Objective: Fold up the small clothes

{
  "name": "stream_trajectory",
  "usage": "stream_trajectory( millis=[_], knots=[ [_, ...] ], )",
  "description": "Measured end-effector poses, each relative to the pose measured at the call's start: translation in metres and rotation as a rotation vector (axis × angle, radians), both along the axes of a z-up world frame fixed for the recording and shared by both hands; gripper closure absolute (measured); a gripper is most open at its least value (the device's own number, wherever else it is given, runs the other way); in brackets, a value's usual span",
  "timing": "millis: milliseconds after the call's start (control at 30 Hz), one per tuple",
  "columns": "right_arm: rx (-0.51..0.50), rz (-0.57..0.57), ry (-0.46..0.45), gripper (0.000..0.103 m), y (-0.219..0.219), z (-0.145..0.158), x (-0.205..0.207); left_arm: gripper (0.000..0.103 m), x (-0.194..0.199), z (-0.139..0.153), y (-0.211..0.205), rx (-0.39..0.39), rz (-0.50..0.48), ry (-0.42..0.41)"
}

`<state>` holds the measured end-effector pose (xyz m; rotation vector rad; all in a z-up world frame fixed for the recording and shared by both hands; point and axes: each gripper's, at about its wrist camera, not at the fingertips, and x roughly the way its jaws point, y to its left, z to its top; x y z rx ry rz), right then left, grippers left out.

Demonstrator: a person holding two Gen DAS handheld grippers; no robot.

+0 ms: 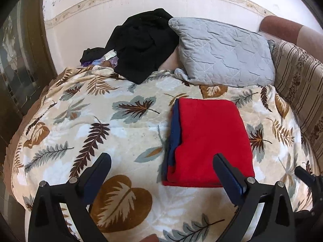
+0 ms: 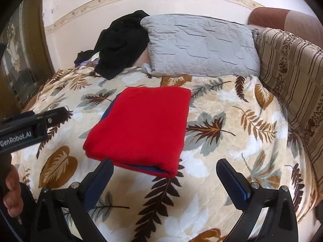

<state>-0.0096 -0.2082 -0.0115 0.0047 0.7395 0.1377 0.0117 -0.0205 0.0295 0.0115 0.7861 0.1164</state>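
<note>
**Red garment squared up, both grippers hanging back**

Here we are over the bed, and the red garment lies folded into a neat rectangle on the leaf-print blanket, a navy layer peeking out along its edge. By my reading the fold is all but done; what is left is a tidy-up or a move to the next piece.

The left gripper has its fingers spread wide and empty, hovering short of the garment. In its view the red rectangle sits at about 1 o'clock, its near edge reaching down behind the right-hand finger. The right gripper is equally wide and holds nothing; from there the garment lies at 11 o'clock, its near corner just ahead of the left-hand finger. I can't tell whether that finger touches the cloth.

To finish well: press flat, don't pinch. A grab at 1 layer could drag the navy lining out and undo the stack, so any lift should take the whole thickness at the folded edge.

Up at 12 o'clock, a black clothes heap slumps against the wall beside a grey quilted pillow, well apart from the fingers. That heap looks like the next supply.
</note>
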Motion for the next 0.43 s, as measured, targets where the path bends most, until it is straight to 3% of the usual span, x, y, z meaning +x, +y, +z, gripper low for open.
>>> stream_trajectory(
  millis=[433],
  knots=[
    [-0.017,0.0,0.012,0.0,0.005,-0.006,0.016,0.003,0.013,-0.003,-0.003,-0.017,-0.039,-0.003]
  ],
)
